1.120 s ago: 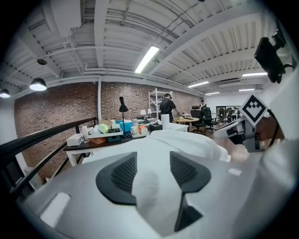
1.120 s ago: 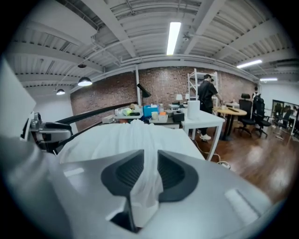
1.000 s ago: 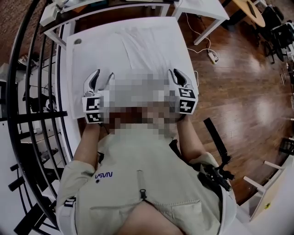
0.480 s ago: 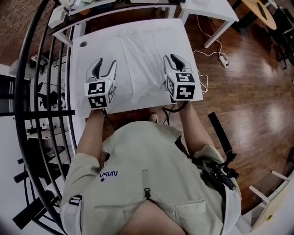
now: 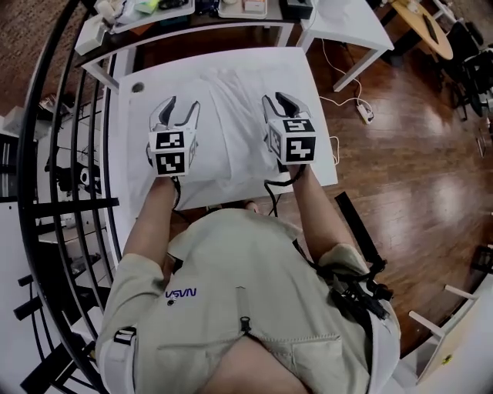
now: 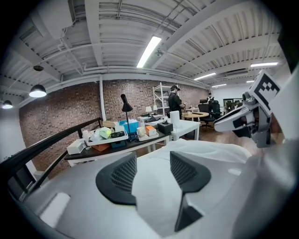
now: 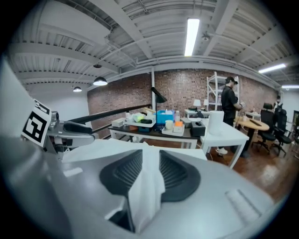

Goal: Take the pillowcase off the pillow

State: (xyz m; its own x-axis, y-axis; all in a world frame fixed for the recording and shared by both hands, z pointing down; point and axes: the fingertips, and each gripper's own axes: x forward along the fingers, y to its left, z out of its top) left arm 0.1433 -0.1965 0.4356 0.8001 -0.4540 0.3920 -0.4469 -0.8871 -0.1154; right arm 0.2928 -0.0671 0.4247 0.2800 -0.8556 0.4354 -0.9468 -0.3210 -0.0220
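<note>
Left tongs (image 5: 176,114): jaws set wide; white cloth fills the gap and touches both, so they clamp a broad fold of the pillowcase (image 5: 235,135).
Right tongs (image 5: 277,98): jaws close together and just opening; a thin upright pleat of the pillowcase stands between them, pinched from both sides, and its loose end trails back over the tongs' body.
Tongs' spacing: side by side, left at 9 o'clock of the pillowcase and right at 3 o'clock, both pointing to 12 o'clock with marker cubes up.
Arms (image 5: 154,223): bare forearms reach in from 6 o'clock, one behind each pair of tongs.
Pillowcase: white and rumpled, lying lengthwise down the middle of the tabletop (image 5: 131,138) between the two pairs of tongs; its near edge is at 6 o'clock by the person's chest.
Tabletop: white, bare strip at 9 o'clock of the pillowcase.
Desk (image 5: 192,17): at 12 o'clock, just beyond the tabletop, crowded with a blue box (image 7: 164,116), a tray (image 7: 140,122) and a black lamp (image 7: 159,95).
Side table (image 5: 347,19): white, at 1 o'clock.
Railing (image 5: 46,154): black bars at 9 o'clock.
Floor (image 5: 416,169): glossy wood at 3 o'clock, with a power strip (image 5: 360,113) near the tabletop's corner.
Bystander (image 7: 230,105): far off at 1 o'clock, standing by shelves.
</note>
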